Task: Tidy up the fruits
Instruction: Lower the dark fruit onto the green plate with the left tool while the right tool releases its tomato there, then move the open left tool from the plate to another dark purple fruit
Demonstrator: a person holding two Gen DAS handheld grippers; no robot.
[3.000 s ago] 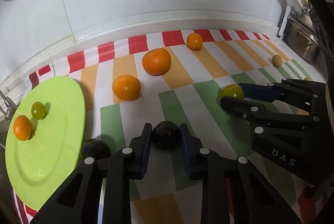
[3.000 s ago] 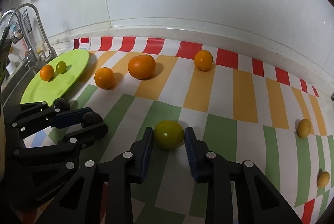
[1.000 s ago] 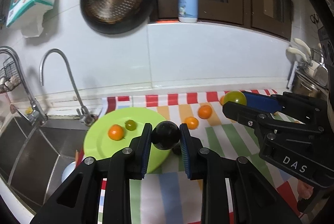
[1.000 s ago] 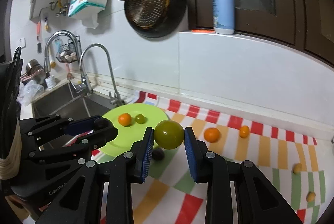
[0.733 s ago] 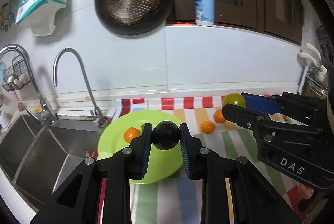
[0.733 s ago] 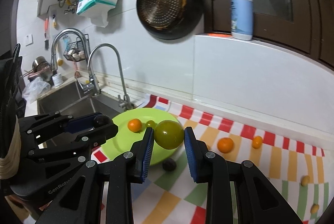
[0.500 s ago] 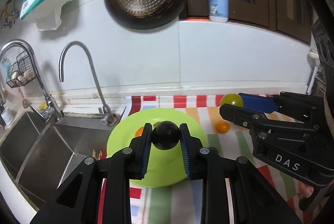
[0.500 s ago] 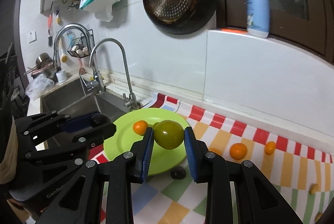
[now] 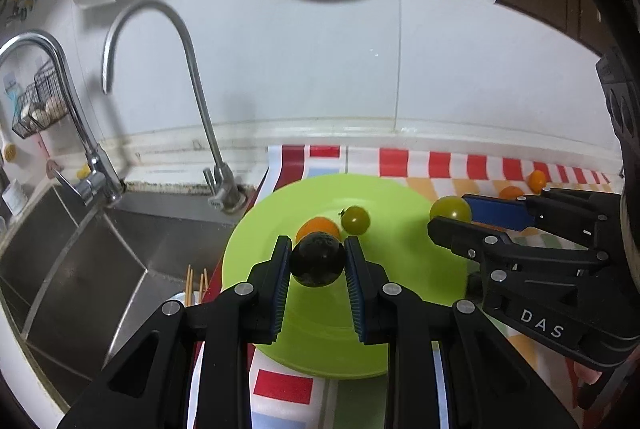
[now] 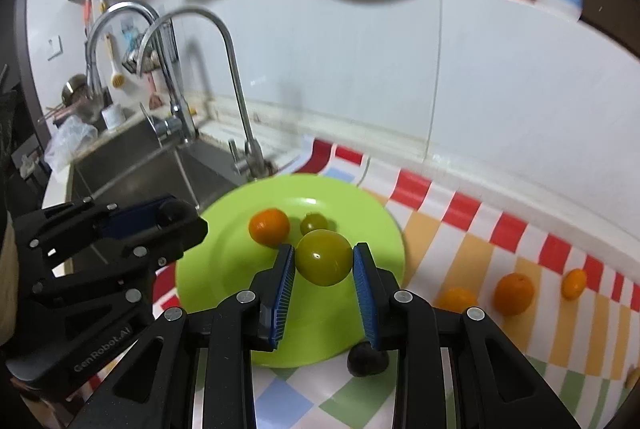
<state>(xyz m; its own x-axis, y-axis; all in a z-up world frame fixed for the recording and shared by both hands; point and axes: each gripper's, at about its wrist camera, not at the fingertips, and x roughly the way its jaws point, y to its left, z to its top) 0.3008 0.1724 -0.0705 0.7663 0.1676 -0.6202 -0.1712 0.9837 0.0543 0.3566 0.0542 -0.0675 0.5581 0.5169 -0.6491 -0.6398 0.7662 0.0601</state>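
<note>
My left tongs (image 9: 318, 261) clamped on dark fruit (image 9: 318, 264), right tongs (image 10: 324, 263) clamped on green fruit (image 10: 324, 257) — both above green plate (image 9: 400, 325). Risk: round fruit rolls off plate into sink (image 9: 80, 249) if dropped from height.

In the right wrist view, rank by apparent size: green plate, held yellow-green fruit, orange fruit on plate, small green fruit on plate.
1. Round lime-green plate
2. Yellow-green round fruit, though nearness to the camera inflates it
3. Orange round fruit
4. Small green round fruit

white tiled wall (image 9: 320, 61), steel sink (image 9: 80, 249)

"DAS" in white on the right tongs (image 9: 450, 217), seemingly "GenRobot.AI" on the left tongs (image 10: 176, 215)
</note>
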